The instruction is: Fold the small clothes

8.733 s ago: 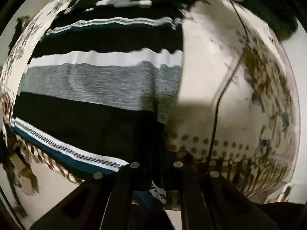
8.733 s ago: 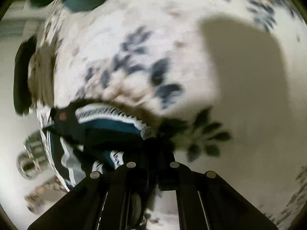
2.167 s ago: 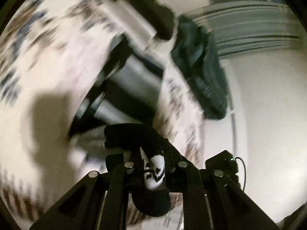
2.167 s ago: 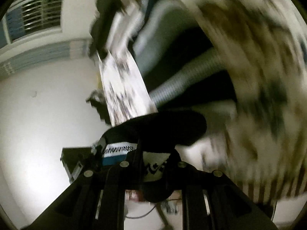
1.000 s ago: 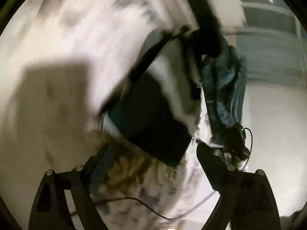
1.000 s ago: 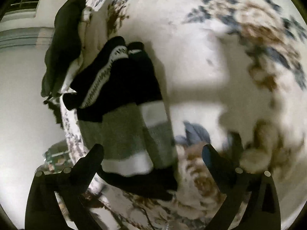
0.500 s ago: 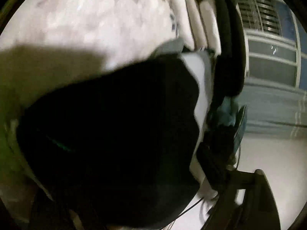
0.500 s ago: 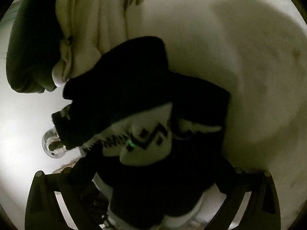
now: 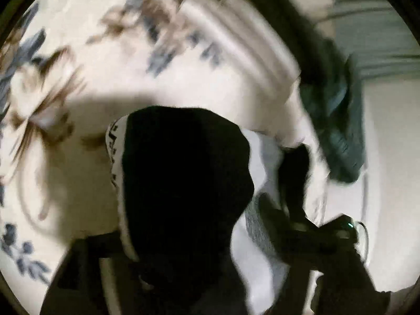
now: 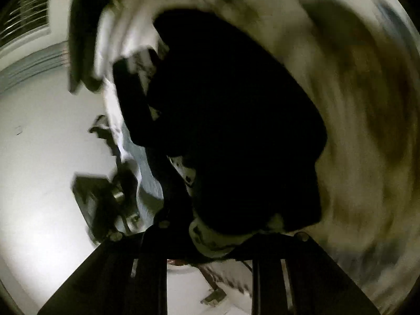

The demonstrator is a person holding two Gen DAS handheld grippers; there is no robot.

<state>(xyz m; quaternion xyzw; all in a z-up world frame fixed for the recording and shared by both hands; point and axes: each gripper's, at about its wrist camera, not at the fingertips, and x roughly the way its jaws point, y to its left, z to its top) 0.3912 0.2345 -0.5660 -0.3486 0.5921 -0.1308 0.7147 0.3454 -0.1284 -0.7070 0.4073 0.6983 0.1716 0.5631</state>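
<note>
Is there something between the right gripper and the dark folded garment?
Nothing visible. The dark garment already fills the space in front of the right gripper, its patterned white edge lying between the fingers.

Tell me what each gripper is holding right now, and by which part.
Both appear to grip the striped sweater, folded, at its patterned white edge band. The right gripper looks closed on it; the left gripper's fingers are hidden under dark fabric.

Floral bedsheet (image 9: pixel 86 60), dark teal cloth (image 9: pixel 338 120) near the wall, white wall (image 10: pixel 39 157), louvred window (image 10: pixel 26 8)
</note>
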